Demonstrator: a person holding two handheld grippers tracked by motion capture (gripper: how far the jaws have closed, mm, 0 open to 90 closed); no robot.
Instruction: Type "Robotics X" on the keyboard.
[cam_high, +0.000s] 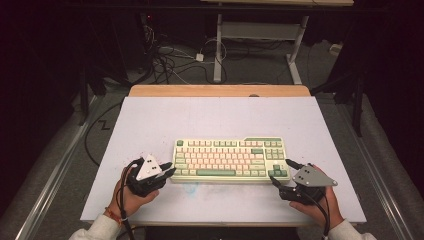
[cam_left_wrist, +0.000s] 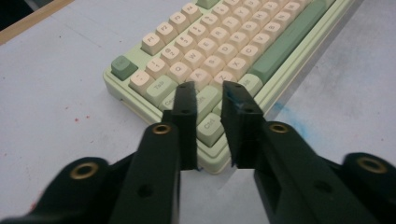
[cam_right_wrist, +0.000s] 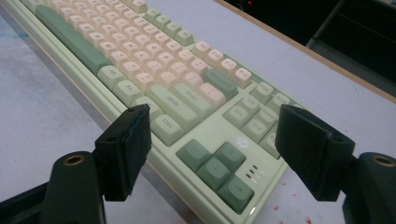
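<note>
flanking the keyboard (cam_high: 231, 159), both grippers hover at its end edges.

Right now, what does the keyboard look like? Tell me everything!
The keyboard is pale green plastic with cream letter keys and darker green ones: the long space bar, the arrow keys, a corner key. It lies flat on the white table, near its front edge. The left gripper sits at its left end, the right gripper at its right. I cannot tell whether either touches it.

Left tool (cam_high: 167, 171) narrowed, right tool (cam_high: 283, 173) wide.
</note>
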